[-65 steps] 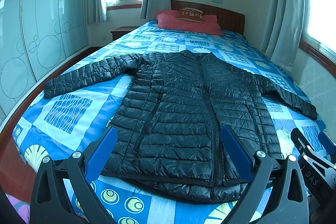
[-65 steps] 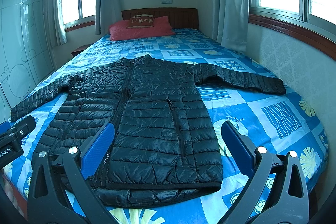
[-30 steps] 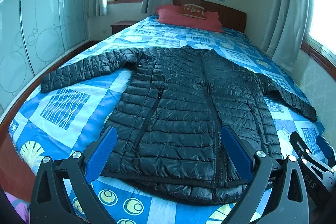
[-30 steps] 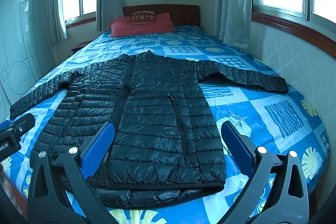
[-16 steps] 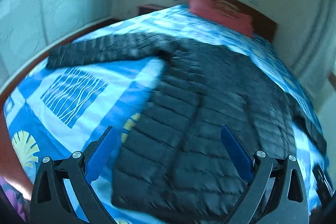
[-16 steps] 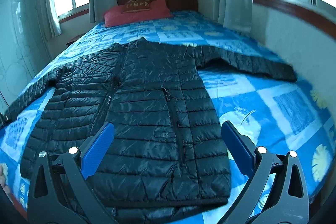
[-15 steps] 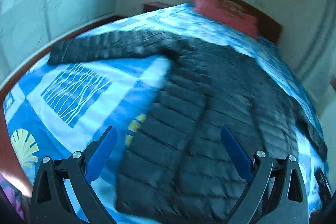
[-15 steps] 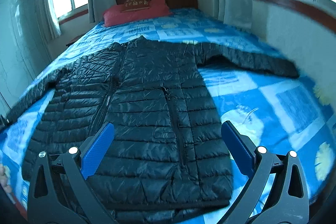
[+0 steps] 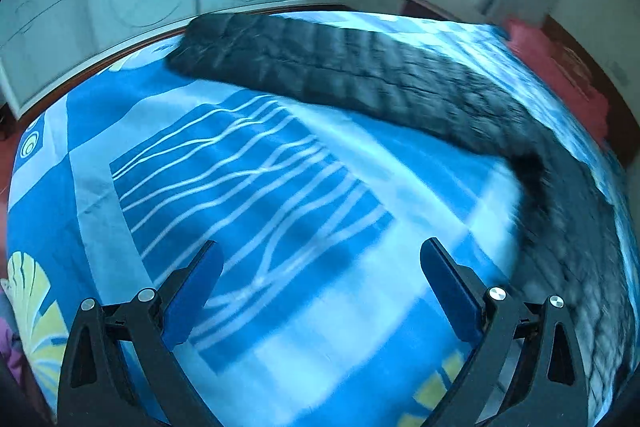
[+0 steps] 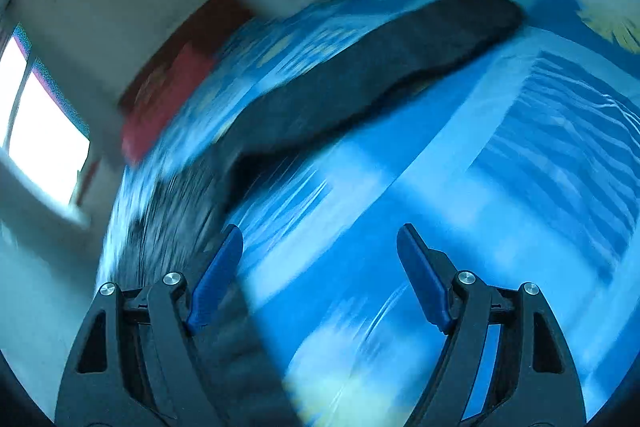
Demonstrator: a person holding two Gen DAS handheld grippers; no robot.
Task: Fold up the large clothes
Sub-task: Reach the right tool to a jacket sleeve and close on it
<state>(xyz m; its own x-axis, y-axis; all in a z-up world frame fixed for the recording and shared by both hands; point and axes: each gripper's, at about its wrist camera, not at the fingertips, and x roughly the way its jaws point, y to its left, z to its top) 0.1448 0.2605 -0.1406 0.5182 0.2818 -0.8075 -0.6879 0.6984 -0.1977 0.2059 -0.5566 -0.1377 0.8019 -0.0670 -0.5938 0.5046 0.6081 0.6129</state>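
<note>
Garment: the black quilted puffer jacket (image 9: pixel 400 83) lies spread flat on the bed (image 9: pixel 248 187), on the blue patterned bedspread.
Left claw: your left claw (image 9: pixel 320 271) stands wide apart with nothing between its blue pads; only bedspread shows under it.
Left sleeve: the jacket's left sleeve (image 9: pixel 288 55) stretches out ahead of that claw, its long axis running across the view, cuff at the far left near the bed's edge, shoulder off to the right. The claw is well short of it.
Right claw: your right claw (image 10: pixel 320 259) has just been closing a little but is still well spread, and it holds nothing.
Right sleeve: the right sleeve (image 10: pixel 400 67) lies ahead of it, slanting up to the right in a blurred view, cuff at the upper right.
Nearer hand: each hand faces its own sleeve; neither touches cloth.
Judgement: the fold looks not yet begun; you would likely reach forward to the cuffs.
</note>
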